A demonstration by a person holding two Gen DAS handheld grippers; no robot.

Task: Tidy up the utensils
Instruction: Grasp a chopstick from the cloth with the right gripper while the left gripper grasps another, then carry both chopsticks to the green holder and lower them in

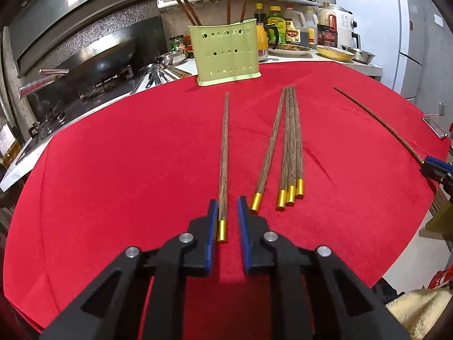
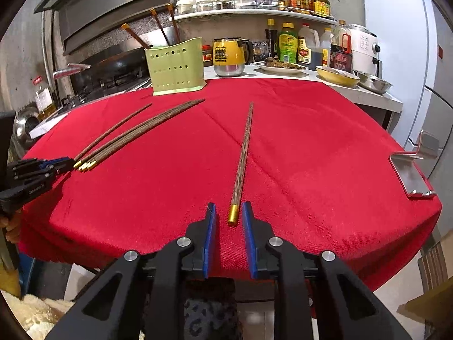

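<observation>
1. Clearly, the left claw [image 1: 228,209] stands narrow around the gold-capped end of a single chopstick [image 1: 223,158]; one blue pad looks to touch the shaft, while a gap shows on the other side, so it is not yet clamped.
2. Likewise the right claw [image 2: 229,212] is narrow, with the gold cap of another chopstick [image 2: 243,155] lying between its blue fingers and a gap on both sides; nothing is gripped.
3. Both sticks lie flat on the red cloth of the table [image 1: 113,155], their thin tips pointing away toward the green holder [image 1: 228,53].
4. Beside the left claw's stick lies a bundle of four chopsticks [image 1: 288,153], caps near the claw, tips converging.
5. Handling, as I judge it: each stick is light, stiff and slim, wooden with a smooth metal cap. That cap is likely slippery, and a round shaft can roll or twist between flat pads.
6. The best hold is probably on the wooden shaft just beyond the cap, where the grain gives friction. Held that near the end, the long tip may droop or swing, so a firm squeeze is needed.
7. The holder already has several chopsticks standing in it, at the far edge of the cloth; its top opening is narrow, so the tip must go in fairly upright.
</observation>
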